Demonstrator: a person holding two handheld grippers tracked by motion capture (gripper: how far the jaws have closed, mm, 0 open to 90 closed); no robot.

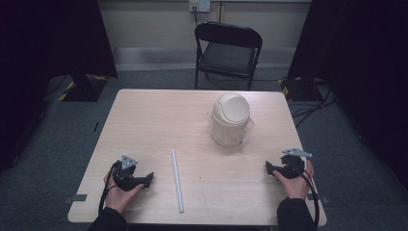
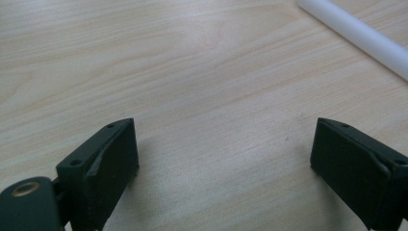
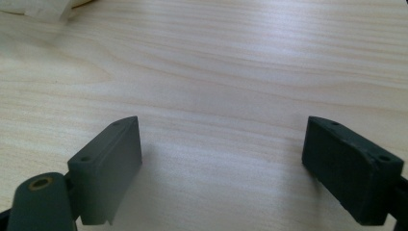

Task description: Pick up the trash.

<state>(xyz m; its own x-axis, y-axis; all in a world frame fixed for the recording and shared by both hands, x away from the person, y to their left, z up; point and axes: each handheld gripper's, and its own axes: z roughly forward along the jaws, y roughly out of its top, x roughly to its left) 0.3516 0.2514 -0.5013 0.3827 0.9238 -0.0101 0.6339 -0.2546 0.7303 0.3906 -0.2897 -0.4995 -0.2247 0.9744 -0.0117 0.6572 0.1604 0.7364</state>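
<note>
- White plastic tube (image 1: 177, 180) lies flat on the wooden surface (image 1: 159, 120), just right of the left gripper (image 1: 148, 179); nothing is grasped, so this looks like the start.
- Left gripper's fingers (image 2: 103, 168) are spread wide and empty, resting low, pointing toward the tube.
- Right gripper (image 1: 268, 167), well right of the tube, is likewise released, angled toward the swing-lid bin (image 1: 231, 120).
- Next move, likely: left gripper slides right to straddle the tube.

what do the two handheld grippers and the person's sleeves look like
Both the left gripper and the right gripper are black, each with two blocky black jaws, a grey three-cornered plate on top and a black cable trailing back. The person wears dark sleeves.
</note>
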